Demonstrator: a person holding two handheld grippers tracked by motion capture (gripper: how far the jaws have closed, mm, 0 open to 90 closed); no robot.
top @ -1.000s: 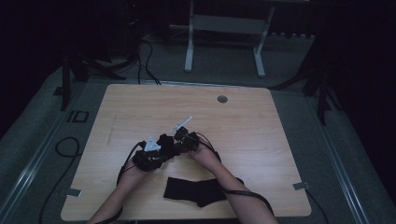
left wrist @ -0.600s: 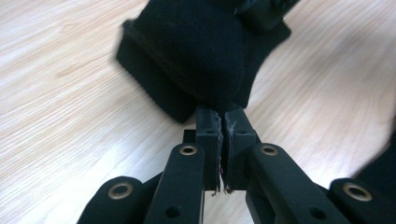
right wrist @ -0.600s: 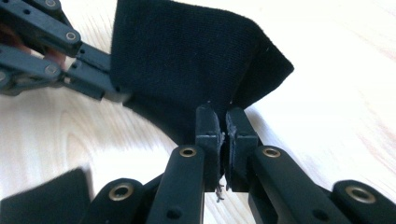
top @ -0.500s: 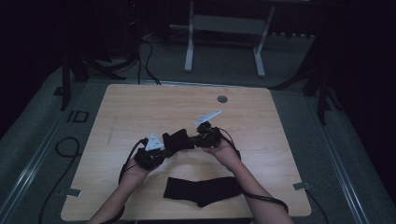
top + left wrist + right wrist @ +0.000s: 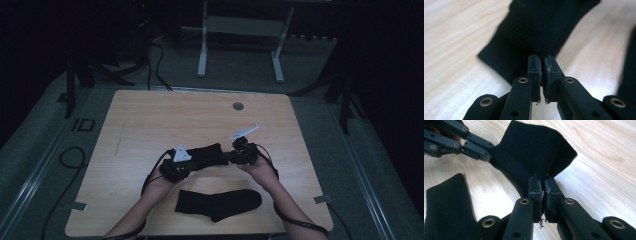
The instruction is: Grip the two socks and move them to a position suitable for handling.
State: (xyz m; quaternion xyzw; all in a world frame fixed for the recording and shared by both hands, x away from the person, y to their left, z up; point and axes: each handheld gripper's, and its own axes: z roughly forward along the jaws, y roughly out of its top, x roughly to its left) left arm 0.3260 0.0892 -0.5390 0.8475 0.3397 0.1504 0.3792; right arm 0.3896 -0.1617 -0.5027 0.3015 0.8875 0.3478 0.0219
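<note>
Between both hand-held grippers, black ribbed sock (image 5: 206, 154), stretched, matte knit

The held sock (image 5: 531, 152) is black knitted cloth, matt, with fine ribbing; the second sock (image 5: 217, 204) on the counter (image 5: 150, 120) looks the same soft, dull knit. The counter is pale wood-grain laminate, smooth with a slight sheen. Each gripper (image 5: 541, 65) has matt black plastic jaws with brass-coloured metal rivets.

Held sock (image 5: 207, 154): black, fine ribbed knit. Second sock (image 5: 218, 202): black too. Surface (image 5: 150, 120): pale wood grain. Jaws black, brass-coloured rivets.
</note>
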